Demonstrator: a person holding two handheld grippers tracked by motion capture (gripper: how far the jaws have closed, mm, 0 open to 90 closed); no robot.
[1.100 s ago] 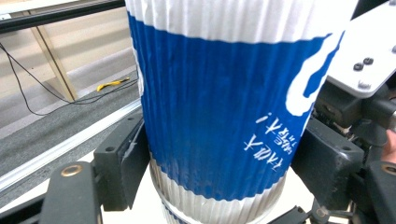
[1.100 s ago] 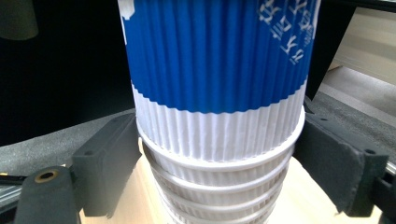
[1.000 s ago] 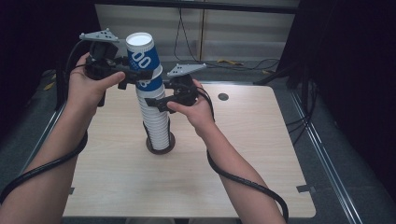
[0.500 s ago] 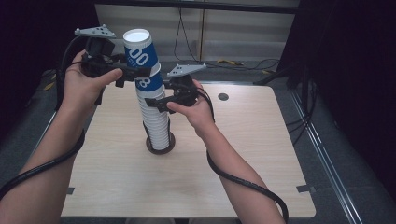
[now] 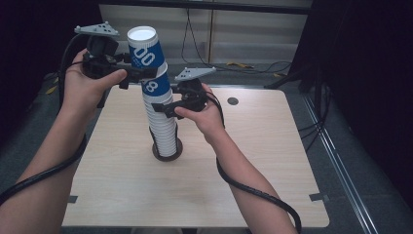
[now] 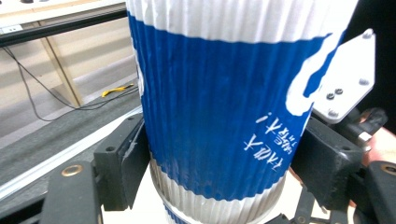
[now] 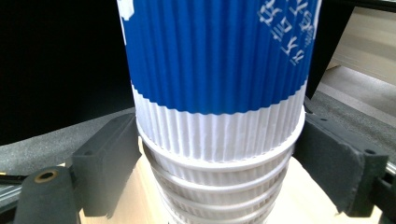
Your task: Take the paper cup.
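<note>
A tall stack of upside-down ribbed paper cups [image 5: 164, 127] stands on a dark round base [image 5: 168, 152] in the middle of the wooden table [image 5: 253, 161]. The topmost blue-and-white cup [image 5: 144, 51] leans left, partly drawn off the blue cup beneath it [image 5: 156, 88]. My left gripper [image 5: 141, 73] is shut on this top cup [image 6: 219, 107], one jaw on each side. My right gripper [image 5: 163, 105] comes in from the right and is shut on the stack [image 7: 219, 140] at a white rim, below the blue band.
A small round hole [image 5: 233, 101] sits in the table's far right part. Cables [image 5: 243, 66] lie on the floor behind the table, in front of pale panels. Dark curtain stands at the right. Each gripper trails a black cable along its forearm.
The top cup has risen a little and shifted left with my left gripper. The right gripper and the stack have stayed in place.
</note>
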